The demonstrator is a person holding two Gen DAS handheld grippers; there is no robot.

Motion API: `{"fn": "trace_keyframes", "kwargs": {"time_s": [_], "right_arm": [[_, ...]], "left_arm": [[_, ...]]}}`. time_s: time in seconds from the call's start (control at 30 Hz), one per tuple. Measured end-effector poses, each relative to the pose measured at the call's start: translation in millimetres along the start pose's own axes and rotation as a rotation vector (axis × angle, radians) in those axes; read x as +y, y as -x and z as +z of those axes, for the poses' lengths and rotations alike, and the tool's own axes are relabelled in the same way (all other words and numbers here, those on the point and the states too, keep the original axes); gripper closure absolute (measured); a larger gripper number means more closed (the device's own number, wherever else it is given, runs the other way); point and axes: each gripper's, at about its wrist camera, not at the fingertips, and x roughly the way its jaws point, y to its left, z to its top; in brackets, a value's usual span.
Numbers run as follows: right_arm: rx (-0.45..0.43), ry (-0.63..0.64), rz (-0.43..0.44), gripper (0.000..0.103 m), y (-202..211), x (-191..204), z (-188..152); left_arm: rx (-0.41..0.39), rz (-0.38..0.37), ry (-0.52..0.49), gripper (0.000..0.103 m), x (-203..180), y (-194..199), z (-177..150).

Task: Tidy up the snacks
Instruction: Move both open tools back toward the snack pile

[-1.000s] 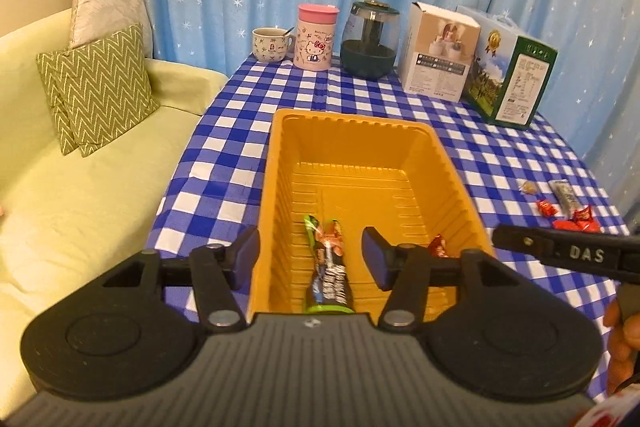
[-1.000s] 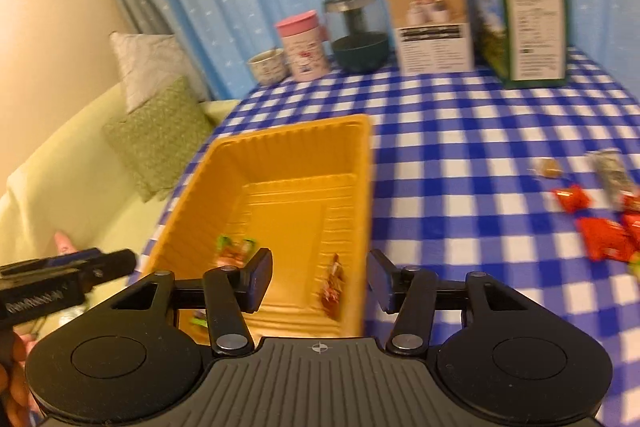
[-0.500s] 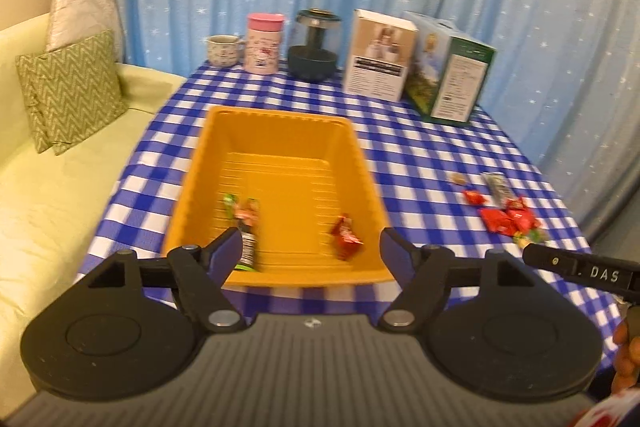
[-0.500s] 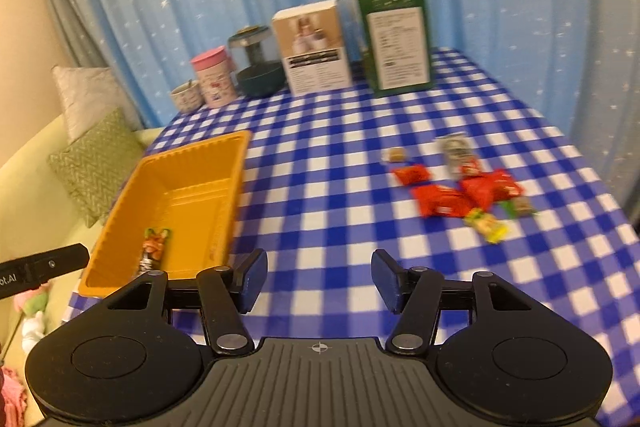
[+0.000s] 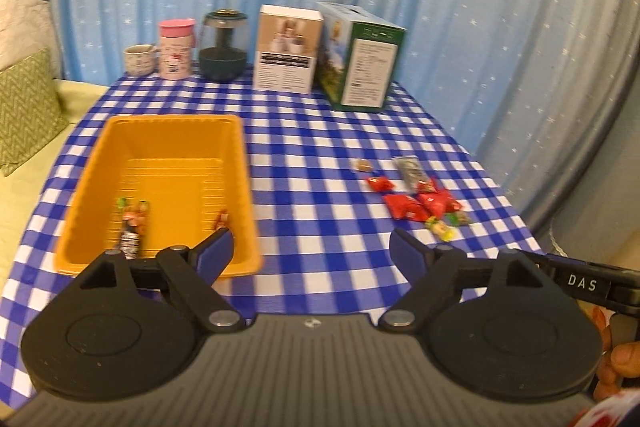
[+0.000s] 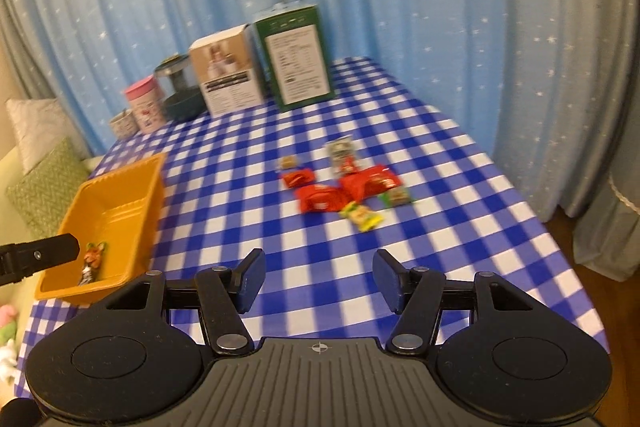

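The snack packets lay in a loose cluster on the checked worktop, well apart from the orange bin. They looked light, crinkly and slippery (best pinched across a flat middle, I judged). Mostly red wrappers, one yellow-green. The left tool was opening with nothing between its jaws; the right tool stood half-wide and held nothing.
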Motion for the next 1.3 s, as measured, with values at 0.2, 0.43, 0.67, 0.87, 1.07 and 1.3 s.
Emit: {"fn": "trace_keyframes", "kwargs": {"time_s": [0.2, 0.43, 0.67, 0.87, 1.07, 1.3], "right_arm": [[-0.018, -0.037, -0.044, 0.044, 8, -30, 4], [-0.014, -0.056, -0.081, 0.043, 5, -60, 7], [-0.012, -0.083, -0.098, 0.044, -7, -86, 12], [-0.004, -0.08, -0.087, 0.044, -26, -100, 19], [0.01, -0.064, -0.069, 0.044, -46, -106, 26], [0.024, -0.048, -0.064, 0.044, -69, -110, 32]], "left_arm": [[0.025, -0.035, -0.025, 0.019, -33, -15, -2], [0.06, -0.06, -0.061, 0.019, -64, -40, -6], [0.081, -0.068, -0.081, 0.019, -86, -64, -9], [0.095, -0.069, -0.095, 0.019, -101, -87, -10], [0.112, -0.073, -0.095, 0.019, -109, -110, -8], [0.126, -0.073, -0.104, 0.019, -113, -134, -8]]}}
